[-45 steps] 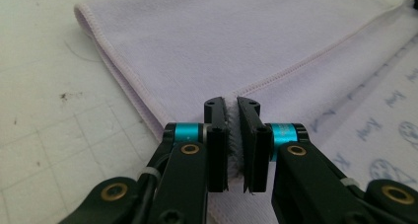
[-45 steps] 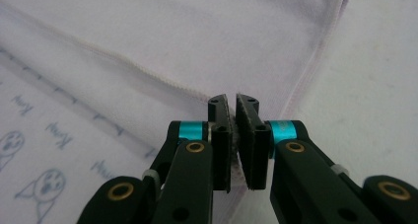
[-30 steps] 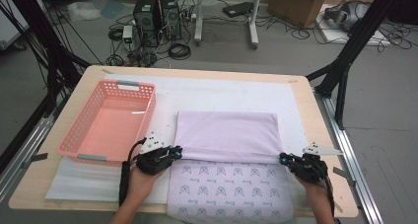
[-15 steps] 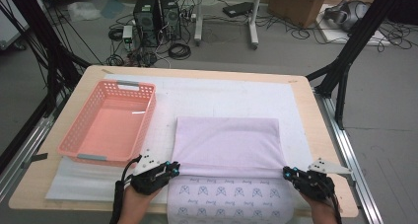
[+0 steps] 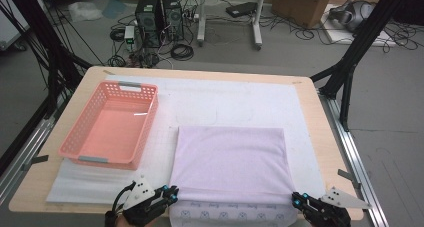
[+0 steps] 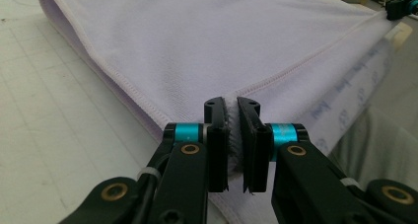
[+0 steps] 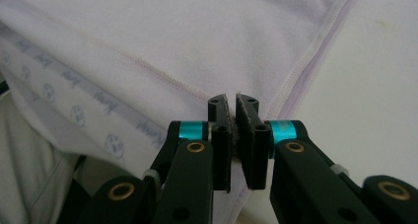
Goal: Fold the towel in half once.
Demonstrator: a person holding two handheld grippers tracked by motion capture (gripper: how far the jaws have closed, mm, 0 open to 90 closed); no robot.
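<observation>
We see the wooden table [image 5: 320, 112] under its white mat [image 5: 235, 99], and on the near half of that mat the lilac cloth [image 5: 230, 159], folded over itself so that the plain lilac layer lies on top and a strip of its printed inner face [image 5: 230, 214] shows along the near edge. The cloth's long axis runs left to right across the table, and the free folded edge lies on our side of it, right at the two grippers. To the left, apart from the cloth, stands the pink basket [image 5: 75, 149]. At the cloth's near left corner our left gripper [image 5: 167, 194] has its jaws nearly together, pinching the hemmed edge — the fabric bunches between the pads in the left gripper view. At the near right corner the right gripper [image 5: 298, 201] grips the hem the same way. Each hand has its own corner, so neither is nearer than the other — any pull goes along the short axis.
</observation>
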